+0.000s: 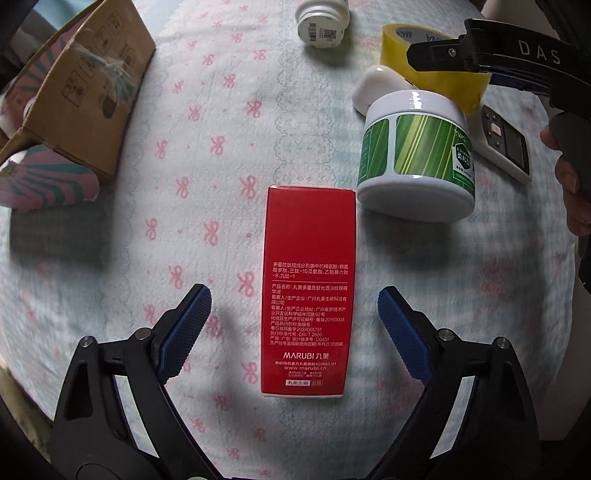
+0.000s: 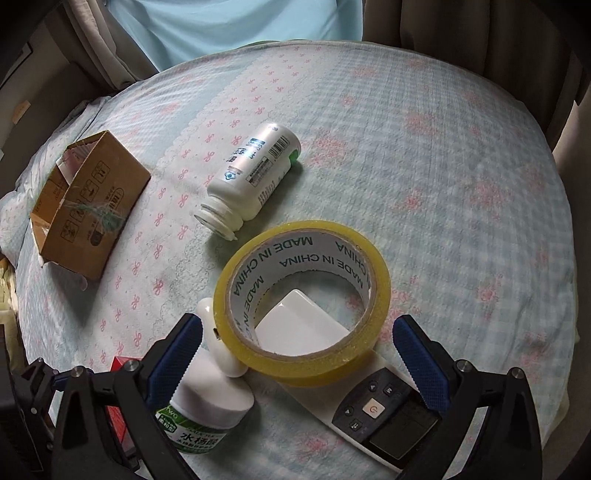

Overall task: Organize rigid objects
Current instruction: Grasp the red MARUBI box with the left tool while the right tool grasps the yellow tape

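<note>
A red carton (image 1: pixel 308 291) lies flat on the cloth, lengthwise between the open fingers of my left gripper (image 1: pixel 294 306), which is empty. A green-and-white jar (image 1: pixel 415 155) stands just right of it, seen also in the right wrist view (image 2: pixel 207 410). My right gripper (image 2: pixel 297 338) is open and empty over a yellow tape roll (image 2: pixel 303 306) that rests on a white remote-like device (image 2: pixel 384 413). A white bottle without cap (image 2: pixel 251 181) lies on its side beyond. An open cardboard box (image 2: pixel 88 206) sits at the left.
The surface is a bed or table under a pale blue cloth with pink bows (image 1: pixel 207 140). A pink and green patterned item (image 1: pixel 40 177) lies beside the box. A small white object (image 2: pixel 221 332) lies by the tape. Curtains (image 2: pixel 480 33) hang behind.
</note>
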`<state>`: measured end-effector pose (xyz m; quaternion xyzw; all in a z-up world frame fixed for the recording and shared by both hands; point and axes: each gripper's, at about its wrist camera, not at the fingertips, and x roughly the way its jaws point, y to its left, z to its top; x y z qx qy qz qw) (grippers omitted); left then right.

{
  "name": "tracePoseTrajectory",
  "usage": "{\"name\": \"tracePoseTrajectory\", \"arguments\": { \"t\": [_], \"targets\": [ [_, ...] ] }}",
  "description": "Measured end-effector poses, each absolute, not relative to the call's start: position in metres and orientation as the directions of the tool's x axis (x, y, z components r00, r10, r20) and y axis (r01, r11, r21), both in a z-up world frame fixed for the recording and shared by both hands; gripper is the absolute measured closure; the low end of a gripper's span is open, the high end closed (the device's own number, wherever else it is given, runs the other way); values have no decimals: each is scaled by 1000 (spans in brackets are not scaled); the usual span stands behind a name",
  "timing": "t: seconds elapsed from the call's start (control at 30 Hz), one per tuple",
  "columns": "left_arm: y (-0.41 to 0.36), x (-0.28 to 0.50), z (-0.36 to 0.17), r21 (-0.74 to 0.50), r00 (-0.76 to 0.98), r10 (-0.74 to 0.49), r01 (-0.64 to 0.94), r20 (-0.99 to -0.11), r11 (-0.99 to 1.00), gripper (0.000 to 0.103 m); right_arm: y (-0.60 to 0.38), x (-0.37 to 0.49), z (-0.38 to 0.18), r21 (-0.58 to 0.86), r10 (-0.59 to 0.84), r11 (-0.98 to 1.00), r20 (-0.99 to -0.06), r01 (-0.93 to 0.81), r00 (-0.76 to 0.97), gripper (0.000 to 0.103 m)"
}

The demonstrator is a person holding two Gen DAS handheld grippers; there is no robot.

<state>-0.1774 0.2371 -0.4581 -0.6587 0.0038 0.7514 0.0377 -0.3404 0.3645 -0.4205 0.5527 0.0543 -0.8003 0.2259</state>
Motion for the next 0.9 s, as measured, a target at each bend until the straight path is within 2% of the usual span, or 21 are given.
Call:
{"name": "tracePoseTrajectory", "arguments": {
  "t": [0.07, 0.17, 0.23, 0.37, 0.43, 0.9],
  "targets": [
    [240, -179, -463, -46, -122, 54, -61, -991, -997, 16, 364, -343, -426, 172, -304, -895, -910, 412, -281, 0],
    [248, -181, -469, -26, -116, 37, -94, -993, -995, 28, 364, -343, -430, 176, -306, -900, -907, 398, -290, 0],
    [253, -182, -474, -22, -105, 35, -118, -994, -993, 41, 364, -343, -431, 164, -299, -903, -904, 398, -305, 1],
    [258, -182, -476, -13, -109, 28, -133, -994, -991, 49, 363, -342, -432, 157, -296, -905, -899, 394, -322, 3],
    [257, -182, -475, -10, -113, 26, -132, -993, -991, 62, 363, -340, -432, 151, -291, -910, -896, 387, -334, 4],
    [245, -180, -466, -66, -125, 81, -119, -989, -991, 65, 363, -337, -426, 133, -275, -918, -892, 373, -360, 5]
  ]
}}
